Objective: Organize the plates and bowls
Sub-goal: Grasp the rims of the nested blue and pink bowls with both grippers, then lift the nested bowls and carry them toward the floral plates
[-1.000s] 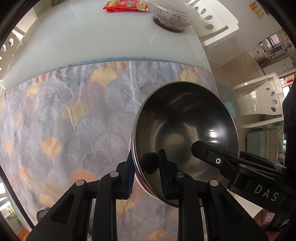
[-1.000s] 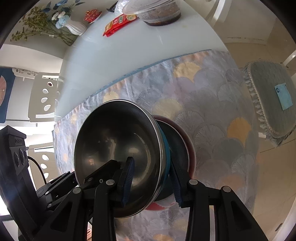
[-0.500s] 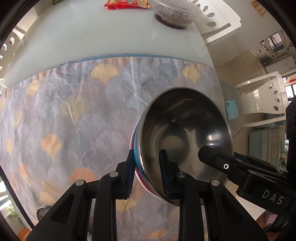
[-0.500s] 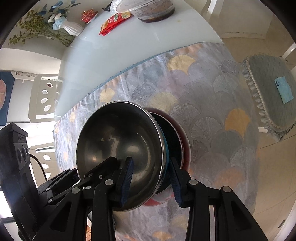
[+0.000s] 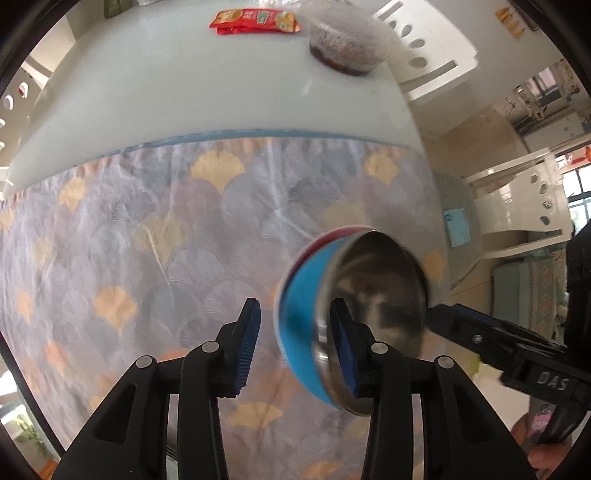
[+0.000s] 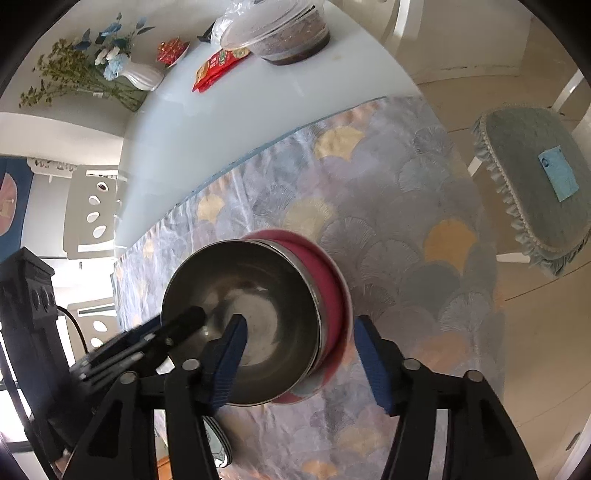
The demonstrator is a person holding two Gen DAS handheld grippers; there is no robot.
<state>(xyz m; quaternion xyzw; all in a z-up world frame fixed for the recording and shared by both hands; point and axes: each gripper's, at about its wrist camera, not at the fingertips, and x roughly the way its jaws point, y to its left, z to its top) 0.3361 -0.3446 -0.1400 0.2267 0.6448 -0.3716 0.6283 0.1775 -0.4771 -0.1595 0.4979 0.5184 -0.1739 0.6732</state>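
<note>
With both tongs' jaws opening around the nested stack, steel bowl (image 6: 255,317) over pink plate (image 6: 334,291), resting on the fan-patterned tablecloth (image 6: 388,229), lift your left gripper (image 5: 293,347) and right gripper (image 6: 301,354) straight up, clear of the rim.

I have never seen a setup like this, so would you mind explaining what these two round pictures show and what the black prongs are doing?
There is no robot here: a person holds a two-fingered grasping tool in each hand, and a fisheye camera on each looks along its fingers, hence the round, bent pictures. One picture is from the left tool, the other from the right tool; each also shows the other tool at its edge.

On the patterned cloth sits a stack of bowls: a steel one nested in a blue one and a pink one. Both tools straddle its rim with jaws opening, pads no longer pressing, so the stack seems just set down.

Further back on the white table are a red snack packet, a covered food container and a vase of flowers.
</note>
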